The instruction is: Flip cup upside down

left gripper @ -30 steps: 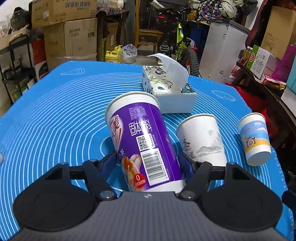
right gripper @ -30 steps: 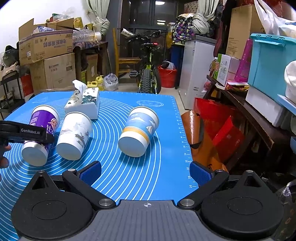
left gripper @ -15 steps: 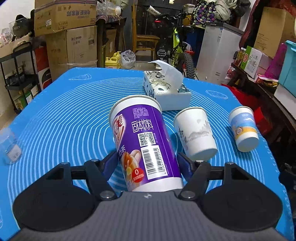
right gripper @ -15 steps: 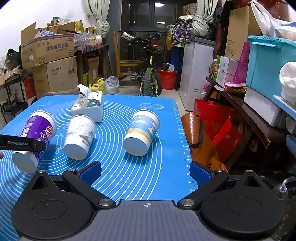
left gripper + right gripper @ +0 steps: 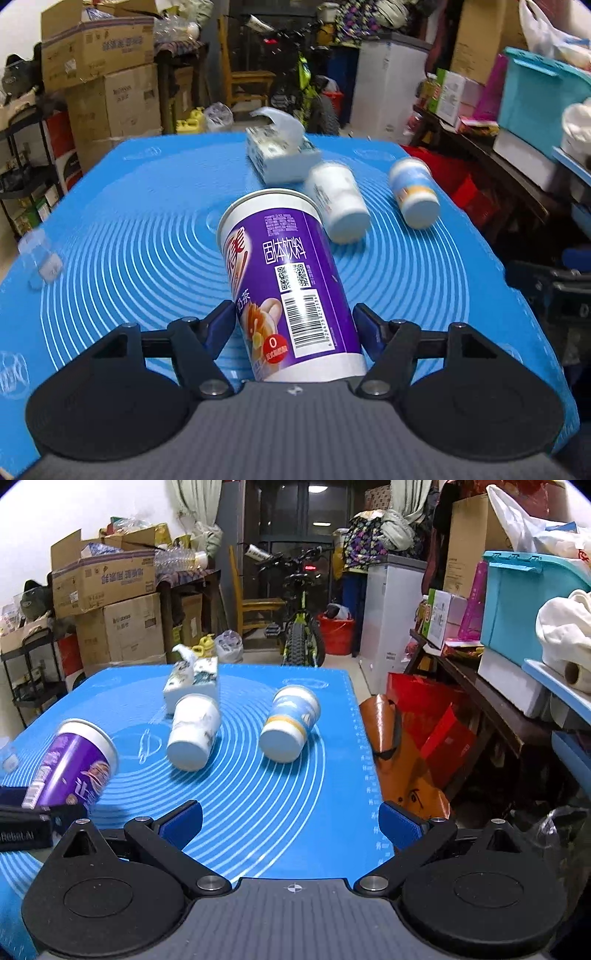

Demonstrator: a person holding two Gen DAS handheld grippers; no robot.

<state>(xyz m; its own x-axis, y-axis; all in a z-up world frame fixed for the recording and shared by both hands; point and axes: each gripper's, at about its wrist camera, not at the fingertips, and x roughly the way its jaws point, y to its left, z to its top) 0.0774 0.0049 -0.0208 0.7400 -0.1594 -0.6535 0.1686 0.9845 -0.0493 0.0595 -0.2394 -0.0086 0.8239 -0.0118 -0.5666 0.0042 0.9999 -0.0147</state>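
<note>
My left gripper (image 5: 295,325) is shut on a purple paper cup (image 5: 288,280), gripping it near its base and holding it tilted above the blue mat (image 5: 129,221), rim pointing away and up. The same cup shows at the left of the right wrist view (image 5: 74,771), lifted off the mat. A white cup (image 5: 194,731) and a blue-and-white cup (image 5: 290,723) lie on their sides on the mat. My right gripper (image 5: 291,823) is open and empty over the mat's near right part.
A tissue box (image 5: 192,686) stands behind the white cup. A small clear plastic cup (image 5: 38,254) sits at the mat's left edge. The mat's right edge (image 5: 365,760) drops off to red bags and cluttered shelves. Boxes and a bicycle stand beyond the table.
My left gripper has lifted the purple cup and drawn it back and up from the mat, away from the lying cups. The right gripper has stayed open and nearly still.
</note>
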